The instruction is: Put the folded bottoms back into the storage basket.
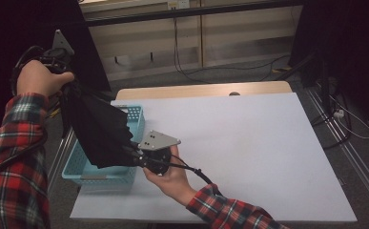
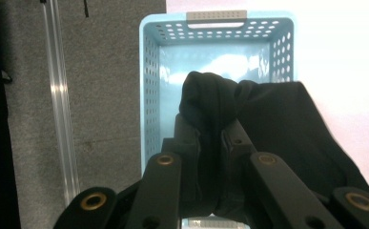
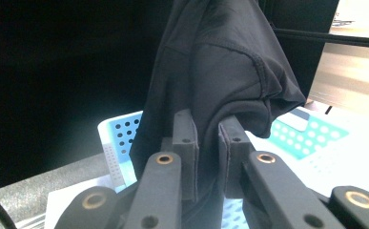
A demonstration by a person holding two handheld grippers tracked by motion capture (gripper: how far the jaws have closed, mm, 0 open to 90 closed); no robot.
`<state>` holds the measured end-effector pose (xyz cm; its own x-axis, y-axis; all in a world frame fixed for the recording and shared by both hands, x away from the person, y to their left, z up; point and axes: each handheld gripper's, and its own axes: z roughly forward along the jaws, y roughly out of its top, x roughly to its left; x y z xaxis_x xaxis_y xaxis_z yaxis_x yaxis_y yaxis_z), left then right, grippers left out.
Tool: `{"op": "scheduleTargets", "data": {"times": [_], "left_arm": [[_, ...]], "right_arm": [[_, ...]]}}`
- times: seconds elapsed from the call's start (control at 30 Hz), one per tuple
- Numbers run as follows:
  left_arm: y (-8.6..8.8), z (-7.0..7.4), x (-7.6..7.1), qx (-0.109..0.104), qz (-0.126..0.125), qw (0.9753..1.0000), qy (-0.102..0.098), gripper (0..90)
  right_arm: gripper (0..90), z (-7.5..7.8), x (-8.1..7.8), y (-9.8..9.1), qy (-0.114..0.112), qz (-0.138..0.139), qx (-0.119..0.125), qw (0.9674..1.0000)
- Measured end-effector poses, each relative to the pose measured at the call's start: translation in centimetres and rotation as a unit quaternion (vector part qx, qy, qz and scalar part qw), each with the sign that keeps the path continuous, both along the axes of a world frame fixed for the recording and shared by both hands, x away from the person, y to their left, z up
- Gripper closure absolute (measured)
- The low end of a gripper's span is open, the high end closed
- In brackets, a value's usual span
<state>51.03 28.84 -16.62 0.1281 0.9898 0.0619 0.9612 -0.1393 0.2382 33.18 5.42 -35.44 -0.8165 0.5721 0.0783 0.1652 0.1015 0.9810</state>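
A black garment (image 1: pixel 96 131) hangs stretched between my two grippers above a light blue perforated basket (image 1: pixel 135 117) at the table's left edge. My left gripper (image 1: pixel 66 86) is raised at the upper left, shut on one end of the cloth. My right gripper (image 1: pixel 133 153) sits low by the basket's near right corner, shut on the other end. In the left gripper view the black garment (image 2: pixel 268 119) is pinched between the jaws over the basket (image 2: pixel 210 52). In the right gripper view the garment (image 3: pixel 220 71) rises from the jaws, with the basket (image 3: pixel 311 131) behind it.
The white table top (image 1: pixel 249 143) stretches to the right of the basket. A wooden strip (image 1: pixel 201 89) runs along the table's far edge. Grey floor with a clear rail (image 2: pixel 60 105) lies left of the basket. Cables (image 1: pixel 349 121) trail on the floor at the right.
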Motion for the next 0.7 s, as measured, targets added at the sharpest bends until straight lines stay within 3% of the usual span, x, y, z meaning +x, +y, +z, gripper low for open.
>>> {"op": "scheduleTargets", "data": {"times": [0.27, 0.3, 0.37, 0.4, 0.43, 0.47, 0.5, 0.57, 0.7], "left_arm": [[1.4, -1.1, 0.8, 0.002, 0.003, 1.0000, -0.001, 80.9], [1.6, -1.3, 0.9, 0.004, 0.006, 0.9999, -0.007, 80.9], [2.1, -1.9, 1.3, 0.017, -0.015, 0.9993, -0.029, 79.4], [2.4, -2.4, 1.4, 0.030, -0.019, 0.9982, -0.049, 72.0], [2.5, -2.9, 1.4, 0.043, -0.019, 0.9960, -0.076, 57.6], [2.7, -3.3, 1.4, 0.051, -0.024, 0.9936, -0.097, 42.9], [2.8, -3.8, 1.4, 0.057, -0.034, 0.9923, -0.105, 34.4], [3.1, -4.4, 1.3, 0.042, -0.030, 0.9928, -0.108, 23.4], [3.4, -5.7, 0.8, 0.022, -0.048, 0.9918, -0.116, 17.0]], "right_arm": [[80.8, -0.6, 0.1, 2.4, 0.009, 0.015, 0.000, 0.9998], [80.6, -0.7, 0.2, 2.8, 0.008, 0.018, 0.000, 0.9998], [77.5, -0.8, 0.6, 3.6, 0.007, 0.018, 0.000, 0.9998], [69.8, -1.0, 1.0, 4.1, 0.017, 0.022, -0.002, 0.9996], [60.5, -1.1, 1.4, 4.3, 0.031, 0.021, -0.012, 0.9992], [51.5, -1.2, 1.6, 4.1, 0.031, 0.007, -0.018, 0.9993], [43.5, -1.2, 1.8, 3.7, 0.026, -0.003, -0.024, 0.9994], [37.5, -1.0, 1.9, 2.5, 0.022, -0.018, -0.033, 0.9991], [30.0, -0.8, 2.0, 0.0, 0.012, -0.016, -0.065, 0.9977]]}}
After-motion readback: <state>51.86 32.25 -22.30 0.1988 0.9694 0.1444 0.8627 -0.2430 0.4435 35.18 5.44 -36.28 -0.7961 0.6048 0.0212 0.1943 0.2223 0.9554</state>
